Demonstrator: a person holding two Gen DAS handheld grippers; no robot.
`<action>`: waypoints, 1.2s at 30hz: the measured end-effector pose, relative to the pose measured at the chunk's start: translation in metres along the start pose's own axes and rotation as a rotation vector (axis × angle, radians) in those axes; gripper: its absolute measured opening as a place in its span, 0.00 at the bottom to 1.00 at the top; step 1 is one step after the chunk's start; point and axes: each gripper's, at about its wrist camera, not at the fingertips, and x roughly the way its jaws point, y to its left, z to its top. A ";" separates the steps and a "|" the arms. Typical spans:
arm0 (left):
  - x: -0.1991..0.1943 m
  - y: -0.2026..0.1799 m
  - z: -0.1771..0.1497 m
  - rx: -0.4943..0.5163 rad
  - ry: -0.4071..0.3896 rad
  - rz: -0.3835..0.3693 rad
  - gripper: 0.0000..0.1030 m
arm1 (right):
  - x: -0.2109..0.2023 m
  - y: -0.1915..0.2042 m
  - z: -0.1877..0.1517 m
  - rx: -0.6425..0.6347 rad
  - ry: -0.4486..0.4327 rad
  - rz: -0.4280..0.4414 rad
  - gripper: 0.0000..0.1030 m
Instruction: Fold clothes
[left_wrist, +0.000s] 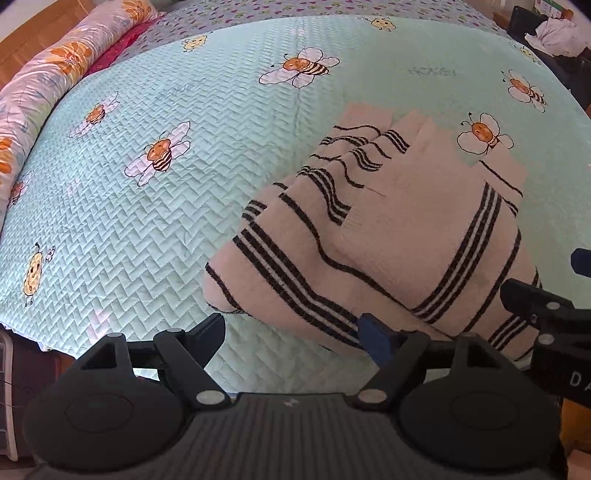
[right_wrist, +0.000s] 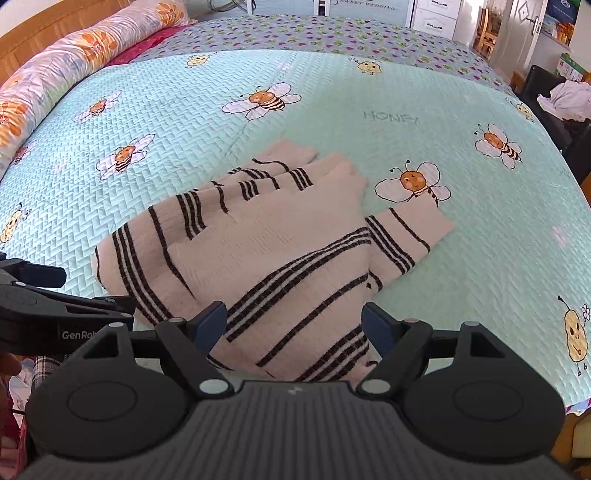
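Sweater (right_wrist: 266, 251), cream with black stripe bands, is lying partly folded on the bed's mint bee-print quilt (right_wrist: 184, 122), toward the near edge and slightly right of middle. One sleeve (right_wrist: 406, 236) is sticking out toward the right edge; the cuffs are stacked at the far end of the bundle. In the left wrist view the same sweater (left_wrist: 388, 236) is sitting right of the quilt (left_wrist: 166, 221) centre.

No containers are being shown.

A floral pillow (right_wrist: 92, 48) is lying along the far left edge against the wooden headboard, with a second heart-print sheet (right_wrist: 314, 33) at the far edge. White drawers (right_wrist: 436, 14) are standing beyond the bed. A black chair with white cloth (right_wrist: 565, 99) is sitting off the right edge. Nothing is lying between the grippers and the sweater.

Right gripper (right_wrist: 295, 321) is being held low over the sweater's near edge, fingers spread wide, nothing clamped. Left gripper (left_wrist: 291, 328) is being held just left of it at the near edge, fingers likewise wide apart and empty; its right fingertip is close to the sweater's near-left fold, contact cannot be told. Each gripper is showing at the edge of the other's view.
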 end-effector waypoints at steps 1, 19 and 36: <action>0.001 0.000 0.001 0.003 0.003 -0.001 0.80 | 0.001 -0.001 0.000 0.000 0.002 0.000 0.78; 0.018 -0.005 0.005 0.024 0.012 -0.027 0.80 | 0.015 -0.007 0.006 0.008 0.021 -0.002 0.78; 0.042 0.016 0.007 0.017 -0.219 -0.094 0.79 | 0.026 -0.011 0.005 -0.018 -0.125 0.010 0.78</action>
